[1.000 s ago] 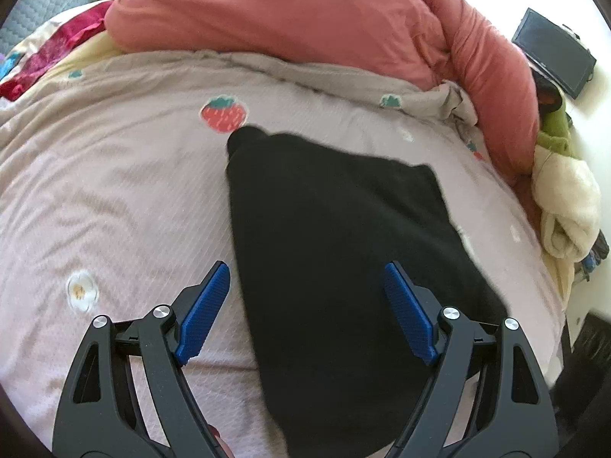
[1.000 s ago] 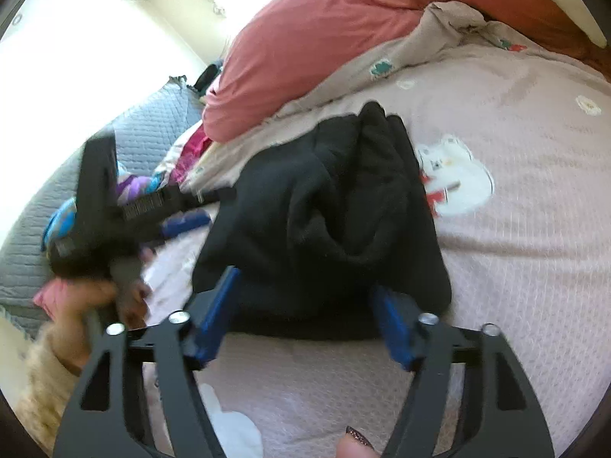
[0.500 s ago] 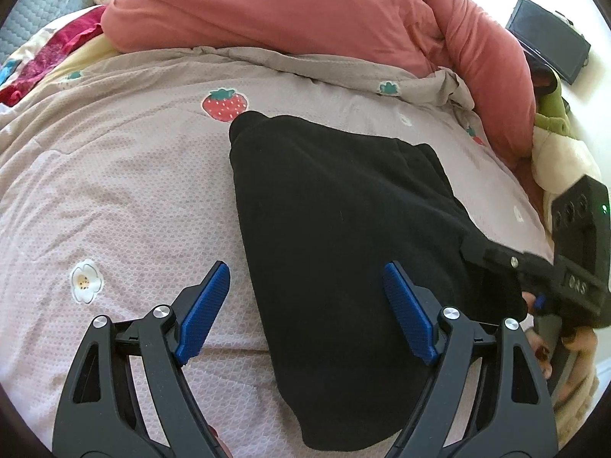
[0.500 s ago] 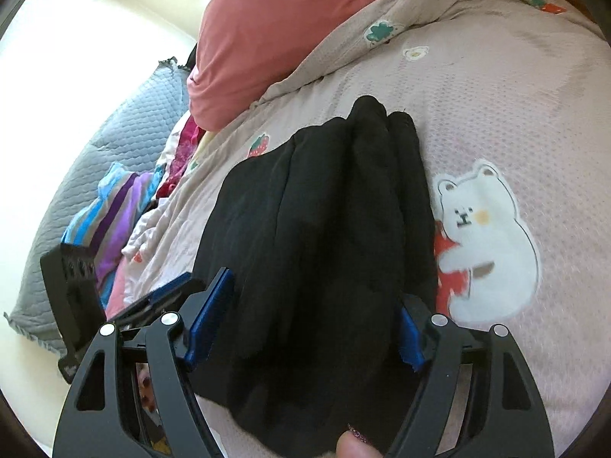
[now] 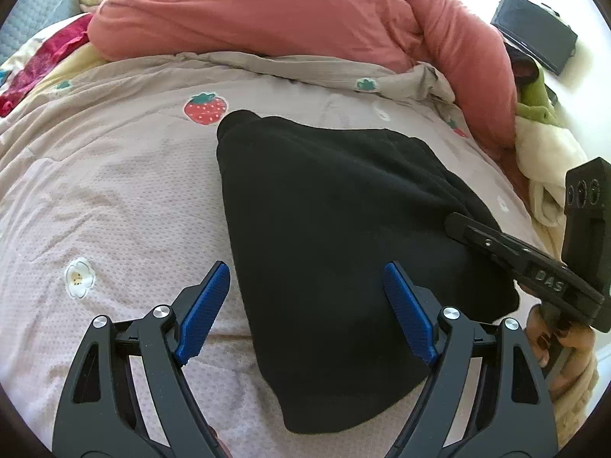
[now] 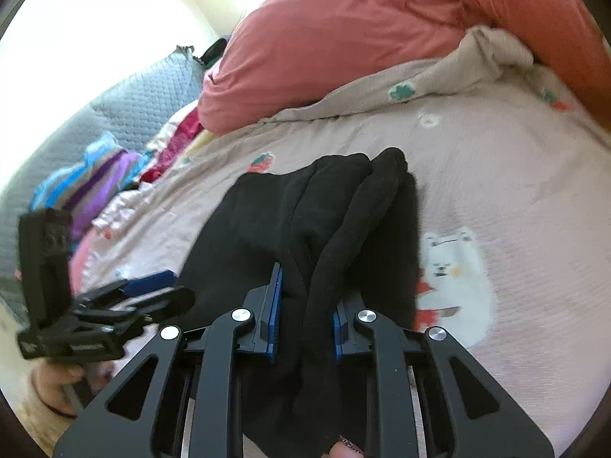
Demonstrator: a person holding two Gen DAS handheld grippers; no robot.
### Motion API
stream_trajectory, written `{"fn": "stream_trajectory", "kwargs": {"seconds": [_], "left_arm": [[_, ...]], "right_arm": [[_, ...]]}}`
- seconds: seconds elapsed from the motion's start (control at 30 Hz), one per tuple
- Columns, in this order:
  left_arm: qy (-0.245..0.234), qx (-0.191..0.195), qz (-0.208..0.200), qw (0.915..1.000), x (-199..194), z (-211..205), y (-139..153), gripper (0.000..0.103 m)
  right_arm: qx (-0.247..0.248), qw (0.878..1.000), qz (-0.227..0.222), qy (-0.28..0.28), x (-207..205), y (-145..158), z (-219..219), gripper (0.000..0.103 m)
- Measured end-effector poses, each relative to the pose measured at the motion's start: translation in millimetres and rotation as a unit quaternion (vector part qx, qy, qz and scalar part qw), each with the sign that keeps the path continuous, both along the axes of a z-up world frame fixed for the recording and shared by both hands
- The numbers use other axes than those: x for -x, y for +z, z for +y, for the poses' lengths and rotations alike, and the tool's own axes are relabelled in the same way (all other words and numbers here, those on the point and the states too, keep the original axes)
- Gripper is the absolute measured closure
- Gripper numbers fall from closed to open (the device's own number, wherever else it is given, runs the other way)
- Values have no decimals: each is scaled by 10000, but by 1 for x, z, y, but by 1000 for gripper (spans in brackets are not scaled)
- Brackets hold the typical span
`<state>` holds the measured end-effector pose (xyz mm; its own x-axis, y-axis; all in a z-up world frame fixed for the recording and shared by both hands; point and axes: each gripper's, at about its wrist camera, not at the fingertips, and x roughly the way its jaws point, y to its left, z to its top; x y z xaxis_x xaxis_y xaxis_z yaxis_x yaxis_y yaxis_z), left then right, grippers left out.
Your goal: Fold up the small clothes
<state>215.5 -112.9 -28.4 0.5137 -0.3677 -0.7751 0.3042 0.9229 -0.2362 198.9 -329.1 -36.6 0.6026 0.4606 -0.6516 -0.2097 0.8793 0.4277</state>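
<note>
- Garment (image 5: 336, 229): black, soft, thick knit; looks limp and light, lying on bed (image 5: 114, 198).
- Right claw (image 6: 303, 320) pinches its bunched edge.
- Left claw (image 5: 305, 309) gapes wide, empty; best takes the near corner.

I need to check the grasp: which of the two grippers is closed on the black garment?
The right gripper: its blue pads pinch a fold of the black garment. The left gripper is wide open, holding nothing.

Bed w/ pink printed sheet (image 5: 114, 198), salmon duvet (image 5: 267, 11), grey quilt (image 6: 145, 99); bright daylight.
</note>
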Motion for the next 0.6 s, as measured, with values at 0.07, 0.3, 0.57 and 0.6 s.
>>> {"fn": "stream_trajectory", "kwargs": {"seconds": [0.07,0.3,0.57,0.6], "left_arm": [[-8,-13,52,10000,1,-1,-4,27],[88,45,66,9999,8,3,-8,26],[187,102,-312,9993,34,12,14,13],[203,95,-384,9990,39,13,18,11]], "right_arm": [[195,9996,172,-113,-2,-14,1,79],[522,9962,58,-690,16,-13,-1,48],[922,9868,-721,-1122,70,25,4,15],[965,9851,-829,-1159,78,30,5,14]]}}
